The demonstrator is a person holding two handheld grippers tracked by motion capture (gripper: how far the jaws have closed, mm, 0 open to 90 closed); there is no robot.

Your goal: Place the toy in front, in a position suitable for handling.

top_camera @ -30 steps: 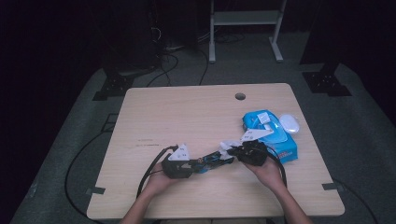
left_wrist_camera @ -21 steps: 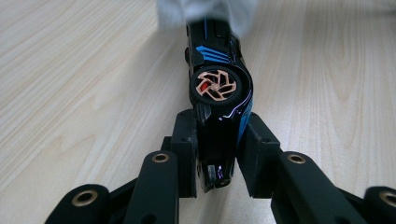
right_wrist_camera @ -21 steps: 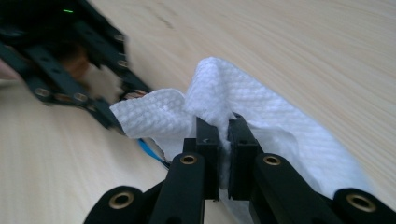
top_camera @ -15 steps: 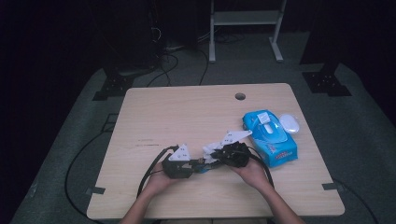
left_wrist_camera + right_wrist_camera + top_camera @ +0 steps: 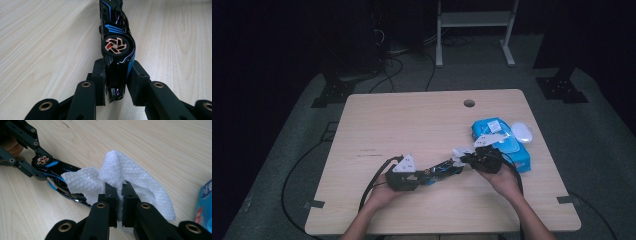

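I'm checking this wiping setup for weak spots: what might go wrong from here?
The left gripper pinches only one end of the black and blue toy car, so wiping pressure might pivot or slip it. The right gripper holds the white textured wipe by a bunched fold, so loose edges may snag on the copper-spoked wheel.

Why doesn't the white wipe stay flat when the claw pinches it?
The white wipe looks soft and floppy: it bunches and folds around the right claw. It probably weighs very little. Rubbed on the toy car, it would likely bend rather than push it.
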